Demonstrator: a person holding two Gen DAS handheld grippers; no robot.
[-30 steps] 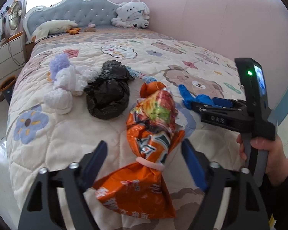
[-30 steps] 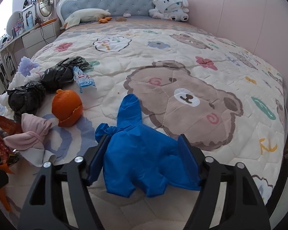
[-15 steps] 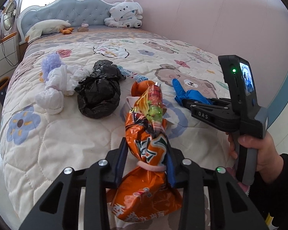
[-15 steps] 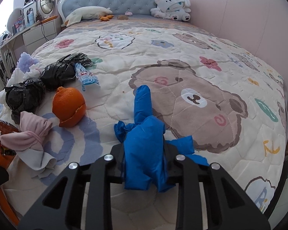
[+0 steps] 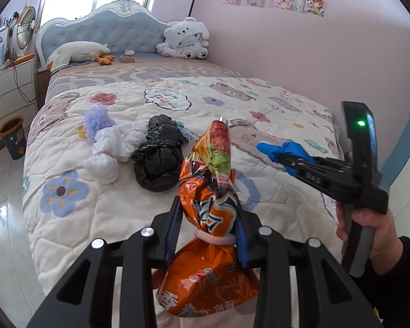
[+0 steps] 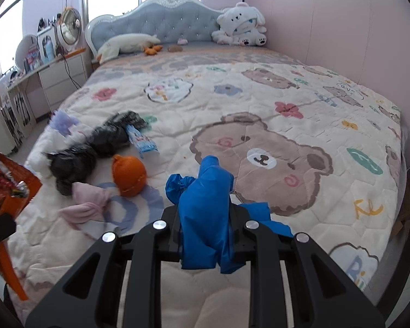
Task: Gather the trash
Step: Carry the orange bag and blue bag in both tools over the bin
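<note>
Left claw [image 5: 209,228] around crinkled orange snack bag [image 5: 213,207], seemingly band-cinched.

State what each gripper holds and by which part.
Left gripper: orange snack bag, pinched at its banded neck. Right gripper: blue plastic bag, around its bunched middle.

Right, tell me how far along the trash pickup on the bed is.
Nothing looks binned yet. In hand: the left hand-held gripper is shut on the orange snack bag, and the right hand-held gripper, jaws closing, pinches the blue bag. Left on the quilt: black bags, white bags, an orange peel, a pink rag and a blue wrapper.
</note>
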